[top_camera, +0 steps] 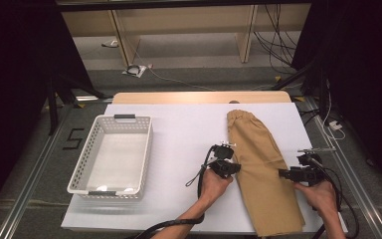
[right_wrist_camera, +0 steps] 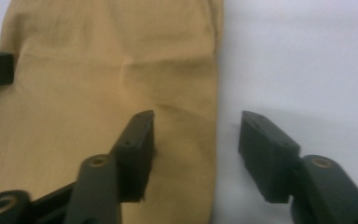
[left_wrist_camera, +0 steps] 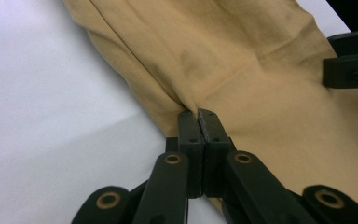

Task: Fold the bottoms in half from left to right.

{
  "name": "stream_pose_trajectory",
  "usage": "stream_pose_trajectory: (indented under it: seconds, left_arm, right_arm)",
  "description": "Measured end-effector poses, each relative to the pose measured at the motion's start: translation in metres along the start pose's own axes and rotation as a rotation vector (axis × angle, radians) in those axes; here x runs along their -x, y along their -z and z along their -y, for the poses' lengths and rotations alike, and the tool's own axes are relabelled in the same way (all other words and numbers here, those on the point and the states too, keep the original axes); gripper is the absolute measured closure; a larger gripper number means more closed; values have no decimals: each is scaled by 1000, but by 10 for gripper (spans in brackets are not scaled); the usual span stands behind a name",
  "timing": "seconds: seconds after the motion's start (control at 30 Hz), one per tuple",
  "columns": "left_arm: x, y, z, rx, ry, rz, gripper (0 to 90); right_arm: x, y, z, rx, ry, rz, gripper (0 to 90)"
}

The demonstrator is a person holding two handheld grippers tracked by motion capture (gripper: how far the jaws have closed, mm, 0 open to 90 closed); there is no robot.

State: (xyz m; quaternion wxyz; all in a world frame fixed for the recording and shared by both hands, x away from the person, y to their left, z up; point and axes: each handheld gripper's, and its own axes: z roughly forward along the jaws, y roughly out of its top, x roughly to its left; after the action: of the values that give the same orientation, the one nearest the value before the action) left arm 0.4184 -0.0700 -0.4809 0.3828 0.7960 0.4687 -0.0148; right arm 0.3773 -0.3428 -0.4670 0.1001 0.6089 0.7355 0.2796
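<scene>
high view: tan cloth laid long on the white table, running from upper middle of the frame down to the lower right. white basket sitting at the left, well apart. left gripper at the cloth's left edge, right gripper at its right edge, both about halfway down the cloth.

left gripper view: jaws clenched tight at lower middle, pinching the cloth's edge fold right where it meets the table. other gripper's black jaw poking in at the far right.

right gripper view: jaws apart at the bottom of the frame, straddling the cloth's right edge, one jaw over the fabric, the other over bare table. nothing pressed yet, so released for now.

looks like the grab step of a fold, left side secured, right side mid-way. next up probably: shut the right jaws on that edge, make sure all layers get caught, then lift both sides evenly so nothing slips or bunches.
</scene>
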Motion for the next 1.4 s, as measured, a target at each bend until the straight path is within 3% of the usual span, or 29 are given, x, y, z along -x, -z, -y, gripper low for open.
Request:
stream_pose_trajectory:
  seconds: [0.03,0.1,0.27,0.5,0.63,0.9,1.03,1.1,1.17,1.2,1.4]
  left_arm:
    - [0,0,0,2,-1,1,890]
    - [-1,1,0,0,-1,6,891]
    - [-5,3,1,-2,0,13,892]
    - [-18,14,5,-10,-6,8,892]
    - [-30,21,8,-5,13,13,892]
    - [-42,32,11,-15,13,14,892]
    - [-43,32,12,-14,19,20,892]
    - [-43,32,12,-16,13,22,892]
    - [-43,32,12,-17,18,25,892]
    - [-43,32,12,-17,16,24,892]
    - [-43,33,12,-24,9,26,891]
  right_arm:
    - [0,-1,0,4,-3,-1,527]
    - [2,0,0,-6,-28,-53,645]
    - [-1,-2,2,-26,-35,-75,823]
    - [-17,-7,3,-38,-18,-117,862]
    - [-28,-11,3,-44,-27,-174,862]
    - [-47,-14,6,-69,9,-200,841]
    - [-48,-12,4,-74,24,-225,704]
    - [-47,-8,0,-48,42,-179,590]
    - [-45,-3,-4,-2,48,-151,538]
    - [-43,-2,-8,30,55,-115,500]
    - [-37,-13,-32,88,28,-54,467]
